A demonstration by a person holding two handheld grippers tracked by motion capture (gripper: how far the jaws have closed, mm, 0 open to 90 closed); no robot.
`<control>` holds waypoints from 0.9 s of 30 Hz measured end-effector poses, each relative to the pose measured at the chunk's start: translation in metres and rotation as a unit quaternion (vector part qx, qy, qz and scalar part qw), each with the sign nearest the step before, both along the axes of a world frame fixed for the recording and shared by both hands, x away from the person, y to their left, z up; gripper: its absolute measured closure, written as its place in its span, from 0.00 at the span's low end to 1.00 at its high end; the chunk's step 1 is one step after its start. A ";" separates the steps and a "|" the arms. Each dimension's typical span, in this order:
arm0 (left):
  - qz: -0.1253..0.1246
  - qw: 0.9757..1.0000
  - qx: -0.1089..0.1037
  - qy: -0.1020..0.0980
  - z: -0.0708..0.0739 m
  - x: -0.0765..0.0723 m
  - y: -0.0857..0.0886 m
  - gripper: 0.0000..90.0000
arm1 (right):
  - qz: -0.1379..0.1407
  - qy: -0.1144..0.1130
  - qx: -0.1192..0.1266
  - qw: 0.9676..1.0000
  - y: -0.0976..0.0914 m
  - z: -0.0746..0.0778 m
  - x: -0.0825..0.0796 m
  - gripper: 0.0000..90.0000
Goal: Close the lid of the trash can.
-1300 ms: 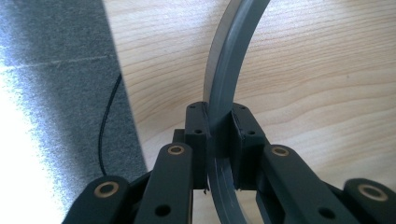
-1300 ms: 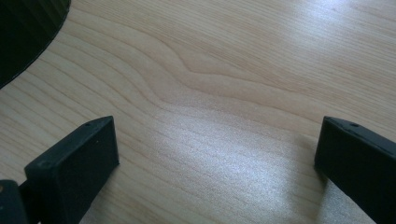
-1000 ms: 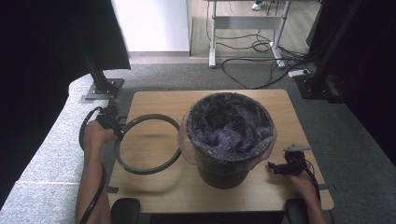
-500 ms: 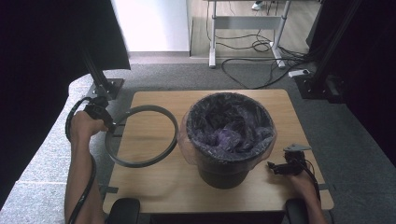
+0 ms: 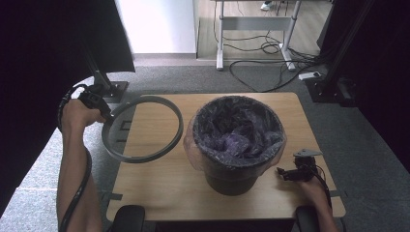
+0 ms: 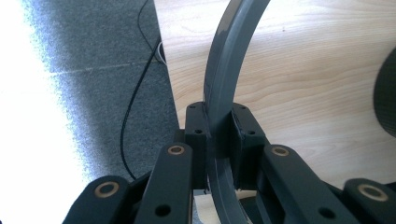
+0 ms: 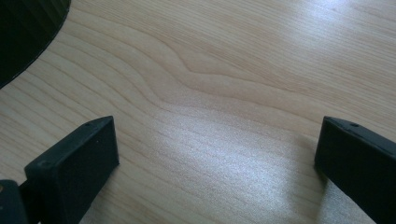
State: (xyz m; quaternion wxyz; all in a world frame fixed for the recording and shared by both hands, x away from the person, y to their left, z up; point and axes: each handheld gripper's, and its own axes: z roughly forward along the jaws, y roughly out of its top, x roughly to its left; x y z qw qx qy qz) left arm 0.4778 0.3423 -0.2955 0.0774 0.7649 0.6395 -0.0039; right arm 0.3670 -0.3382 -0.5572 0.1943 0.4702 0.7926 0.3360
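The grey ring (image 5: pixel 143 129) hangs tilted over the counter (image 5: pixel 159 183) at about nine o'clock from the lined bin (image 5: pixel 237 140), its right edge just beside the bin's rim. The left gripper (image 5: pixel 104 112) has its jaws clamped on the ring's left edge; in the left gripper view the ring (image 6: pixel 224 84) runs out of frame at top and bottom. The right gripper (image 5: pixel 290 173) rests at the bin's four o'clock, jaws wide apart over bare wood.

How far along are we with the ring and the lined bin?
Done: the purple bag lines the bin, its edge folded over the rim. In hand: the left gripper is clamped on the grey ring, held tilted beside the bin. The right gripper rests open on the table. Left: seating the ring over the bin's rim, probably to pin the bag.
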 end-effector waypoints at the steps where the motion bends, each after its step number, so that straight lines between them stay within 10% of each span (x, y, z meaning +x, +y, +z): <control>1: -0.002 1.000 0.002 -0.001 0.003 0.000 0.000 0.88 | 0.000 0.000 0.000 1.000 0.000 0.000 0.000 0.00; 15: -0.018 1.000 -0.008 -0.020 0.046 -0.004 -0.010 0.88 | 0.000 0.000 0.000 1.000 0.000 0.000 0.000 0.00; 27: -0.065 0.997 -0.024 -0.030 0.063 0.001 -0.053 0.88 | 0.000 0.000 0.000 1.000 0.000 0.000 0.000 0.00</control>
